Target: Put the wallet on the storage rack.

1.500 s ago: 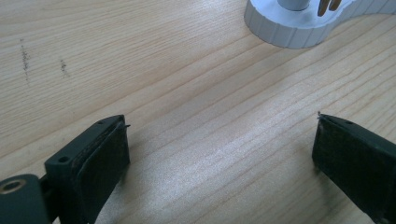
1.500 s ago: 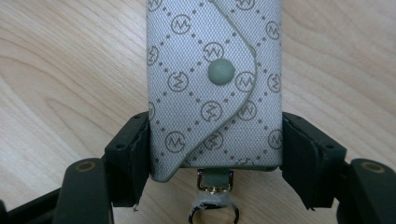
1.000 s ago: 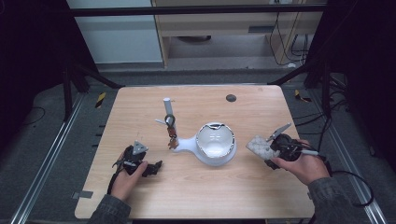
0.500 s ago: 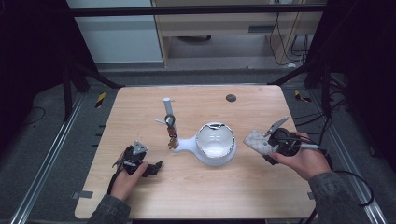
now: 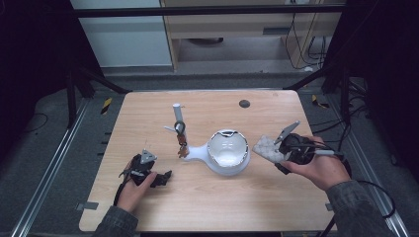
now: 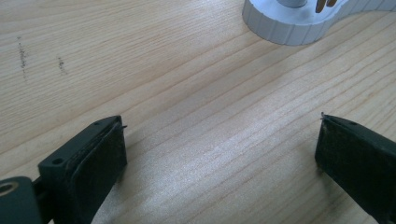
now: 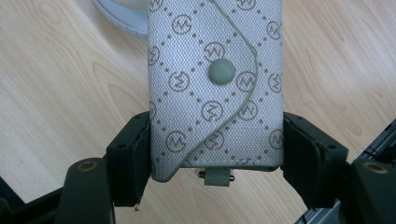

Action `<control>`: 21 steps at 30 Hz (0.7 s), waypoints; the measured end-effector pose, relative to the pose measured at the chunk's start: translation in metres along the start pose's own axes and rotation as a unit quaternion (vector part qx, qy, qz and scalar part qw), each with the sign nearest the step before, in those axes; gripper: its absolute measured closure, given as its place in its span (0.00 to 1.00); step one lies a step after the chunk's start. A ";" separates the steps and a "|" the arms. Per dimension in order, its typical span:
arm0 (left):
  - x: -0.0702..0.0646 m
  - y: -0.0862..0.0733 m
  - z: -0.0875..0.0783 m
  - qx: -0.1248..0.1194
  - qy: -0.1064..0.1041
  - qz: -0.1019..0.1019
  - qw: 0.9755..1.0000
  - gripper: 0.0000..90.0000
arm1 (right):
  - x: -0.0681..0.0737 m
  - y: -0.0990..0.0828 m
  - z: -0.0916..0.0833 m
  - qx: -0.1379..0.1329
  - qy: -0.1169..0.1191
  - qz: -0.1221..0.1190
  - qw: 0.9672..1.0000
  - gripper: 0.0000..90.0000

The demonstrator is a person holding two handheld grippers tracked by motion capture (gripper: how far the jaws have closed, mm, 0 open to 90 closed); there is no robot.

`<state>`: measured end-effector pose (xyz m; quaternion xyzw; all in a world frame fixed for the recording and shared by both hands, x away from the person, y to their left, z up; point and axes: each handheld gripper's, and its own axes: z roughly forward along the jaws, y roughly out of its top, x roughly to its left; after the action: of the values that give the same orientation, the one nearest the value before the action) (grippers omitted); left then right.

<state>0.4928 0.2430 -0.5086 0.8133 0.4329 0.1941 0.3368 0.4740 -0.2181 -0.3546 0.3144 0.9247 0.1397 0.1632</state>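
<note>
Tabletop point(image 5: 212, 207) of pale wood grain carries all items. White bowl-shaped stand point(image 5: 227, 154) sits near the table centre, with a narrow arm running left to an upright white post point(image 5: 176, 114); a small bunch of keys point(image 5: 181, 143) hangs at that post.

Right gripper point(image 5: 276, 150) is held above the table just right of the stand, clenched on the key pouch point(image 7: 215, 88). In the right gripper view both black pads press the pouch's two long sides near its lower end.

Pouch description: grey woven fabric, printed with a diamond grid of dots and round monogram marks; a curved flap crosses the front and closes with one round grey snap; a short grey tab projects from the bottom edge.

Left gripper point(image 5: 163, 177) rests low over the table's front left area, jaws released and well apart, bare wood between them.
</note>
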 end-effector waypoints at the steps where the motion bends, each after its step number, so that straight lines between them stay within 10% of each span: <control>1: 0.000 0.000 0.000 0.000 0.000 0.000 1.000 0.02 | 0.001 0.001 -0.001 0.001 0.000 -0.002 1.000 0.35; 21: 0.000 0.000 0.000 -0.001 0.001 -0.003 1.000 0.01 | 0.014 0.025 -0.021 0.002 -0.008 -0.044 0.999 0.35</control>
<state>0.4926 0.2428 -0.5088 0.8116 0.4354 0.1940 0.3378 0.4686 -0.1938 -0.3293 0.2746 0.9366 0.1281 0.1759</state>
